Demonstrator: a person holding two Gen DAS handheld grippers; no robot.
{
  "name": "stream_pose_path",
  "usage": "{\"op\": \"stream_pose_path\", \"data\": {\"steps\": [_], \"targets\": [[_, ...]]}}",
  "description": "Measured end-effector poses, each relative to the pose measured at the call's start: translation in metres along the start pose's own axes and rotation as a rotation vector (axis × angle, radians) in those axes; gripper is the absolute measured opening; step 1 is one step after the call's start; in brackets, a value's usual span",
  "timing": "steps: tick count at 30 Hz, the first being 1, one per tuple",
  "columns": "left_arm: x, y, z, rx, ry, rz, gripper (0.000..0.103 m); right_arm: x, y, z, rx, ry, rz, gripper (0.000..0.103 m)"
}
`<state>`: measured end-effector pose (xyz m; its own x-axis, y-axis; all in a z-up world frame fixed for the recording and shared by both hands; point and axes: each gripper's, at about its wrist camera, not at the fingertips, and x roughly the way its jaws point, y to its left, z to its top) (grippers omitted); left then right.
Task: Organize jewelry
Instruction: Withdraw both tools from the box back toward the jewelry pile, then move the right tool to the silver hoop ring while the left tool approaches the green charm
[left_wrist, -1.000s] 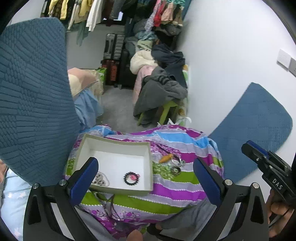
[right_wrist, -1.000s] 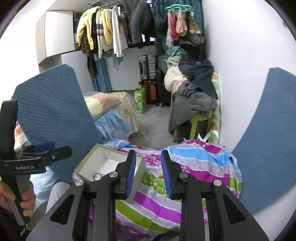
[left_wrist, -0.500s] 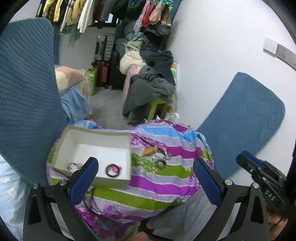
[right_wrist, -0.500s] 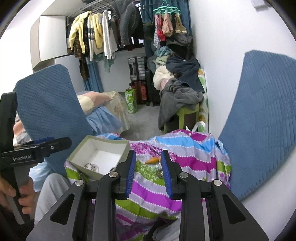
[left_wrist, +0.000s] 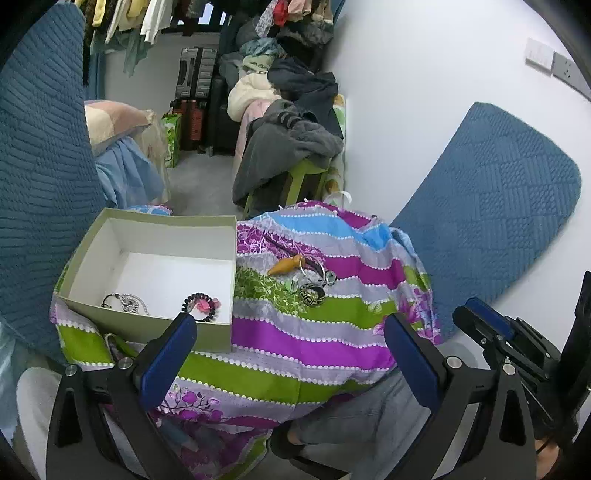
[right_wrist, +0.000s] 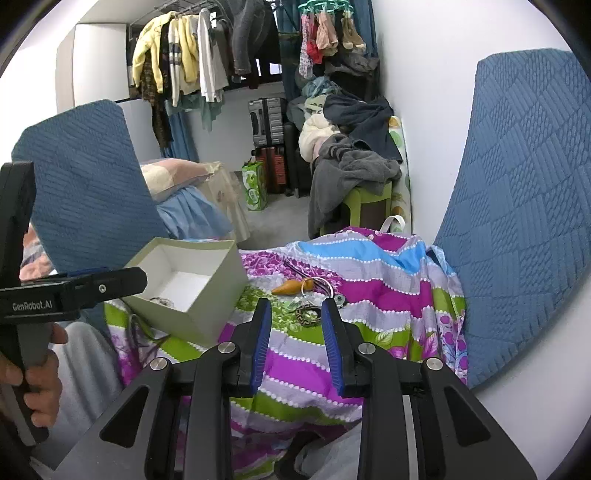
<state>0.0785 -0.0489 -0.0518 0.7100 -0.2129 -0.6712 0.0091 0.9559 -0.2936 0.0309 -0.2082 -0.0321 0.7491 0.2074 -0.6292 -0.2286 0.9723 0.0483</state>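
Note:
A grey-green open box (left_wrist: 110, 236) sits on the striped cloth (left_wrist: 314, 343) at the left. Inside lie a silver chain (left_wrist: 127, 301) and a black bead bracelet with a pink charm (left_wrist: 201, 306). Right of the box lies a small heap of jewelry: an orange pendant (left_wrist: 284, 266), silver rings (left_wrist: 314, 267) and a round black-and-gold piece (left_wrist: 312, 295). My left gripper (left_wrist: 290, 339) is open and empty, held back above the cloth's near side. My right gripper (right_wrist: 295, 325) is partly open and empty, just short of the heap (right_wrist: 308, 314). The box also shows in the right wrist view (right_wrist: 207, 273).
Blue quilted cushions stand at the left (left_wrist: 40, 155) and against the white wall at the right (left_wrist: 491, 206). Behind the cloth are a green stool with piled clothes (left_wrist: 291, 147), suitcases (left_wrist: 195, 92) and a bed with a pillow (left_wrist: 110, 122).
Both grippers have pulled back and shifted right, so the box and jewelry heap sit more centrally in view. The right gripper's fingers have opened somewhat wider. The jewelry has not moved.

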Motion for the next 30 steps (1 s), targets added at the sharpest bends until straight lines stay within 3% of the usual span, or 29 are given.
{"op": "stream_pose_path", "data": {"steps": [5, 11, 17, 21, 30], "targets": [[0.023, -0.003, -0.002, 0.003, 0.008, -0.025, 0.096, 0.019, -0.013, -0.011, 0.011, -0.021, -0.006, 0.025], [0.065, -0.010, 0.004, 0.011, 0.060, -0.049, 0.077, 0.058, -0.036, -0.018, 0.055, -0.018, -0.007, 0.025], [0.102, -0.023, 0.006, 0.047, 0.082, -0.062, 0.077, 0.099, -0.055, -0.014, 0.068, -0.003, -0.006, 0.025], [0.134, -0.027, 0.005, 0.026, 0.114, -0.088, 0.071, 0.126, -0.075, -0.012, 0.082, 0.009, 0.034, 0.025], [0.203, -0.037, -0.007, 0.039, 0.181, -0.063, 0.058, 0.184, -0.106, -0.011, 0.084, 0.081, 0.112, 0.025]]}}
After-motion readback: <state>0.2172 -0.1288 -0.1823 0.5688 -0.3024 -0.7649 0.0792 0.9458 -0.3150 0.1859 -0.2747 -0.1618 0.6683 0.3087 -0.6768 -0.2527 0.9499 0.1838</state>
